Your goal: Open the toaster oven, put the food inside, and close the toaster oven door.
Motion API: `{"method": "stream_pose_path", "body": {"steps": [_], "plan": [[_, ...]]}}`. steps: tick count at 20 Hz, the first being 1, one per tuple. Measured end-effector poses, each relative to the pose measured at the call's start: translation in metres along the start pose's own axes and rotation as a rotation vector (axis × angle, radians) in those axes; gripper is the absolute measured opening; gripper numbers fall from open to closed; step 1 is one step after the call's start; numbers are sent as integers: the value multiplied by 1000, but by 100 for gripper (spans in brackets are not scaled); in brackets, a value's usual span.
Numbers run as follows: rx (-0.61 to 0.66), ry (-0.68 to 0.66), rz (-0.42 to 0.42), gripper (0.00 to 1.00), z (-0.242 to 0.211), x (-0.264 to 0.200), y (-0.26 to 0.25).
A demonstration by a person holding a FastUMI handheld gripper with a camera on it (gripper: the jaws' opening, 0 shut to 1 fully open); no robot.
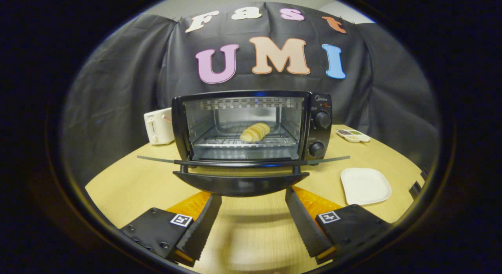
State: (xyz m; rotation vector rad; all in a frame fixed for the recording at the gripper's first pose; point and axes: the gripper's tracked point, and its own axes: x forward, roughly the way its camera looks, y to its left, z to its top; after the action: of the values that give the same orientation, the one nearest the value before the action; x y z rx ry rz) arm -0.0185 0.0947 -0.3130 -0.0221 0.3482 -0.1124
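Note:
A black toaster oven (319, 121) stands on the wooden table straight ahead of my fingers. Its glass door (241, 183) hangs down flat toward me, with the handle bar (243, 163) across its top. A pale yellow bread roll (255, 132) lies on the wire rack (219, 142) inside the oven. My gripper (253, 199) is open, its two black fingers spread wide just below the door's front edge. Nothing sits between the fingers, and they touch nothing.
A white square plate (365, 185) lies on the table to the right of the oven door. A small tray with compartments (353, 136) sits behind it. A white toaster (158, 126) stands to the left of the oven. The tabletop (129, 179) spreads on both sides.

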Motion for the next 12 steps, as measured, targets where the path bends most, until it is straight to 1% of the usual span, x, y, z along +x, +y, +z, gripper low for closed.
{"method": "stream_pose_path", "body": {"steps": [4, 9, 12], "plan": [[19, -23, -31, 100, 21, 22, -8], [91, -39, -37, 100, 47, 42, -11], [99, -49, -35, 100, 59, 47, -10]]}}
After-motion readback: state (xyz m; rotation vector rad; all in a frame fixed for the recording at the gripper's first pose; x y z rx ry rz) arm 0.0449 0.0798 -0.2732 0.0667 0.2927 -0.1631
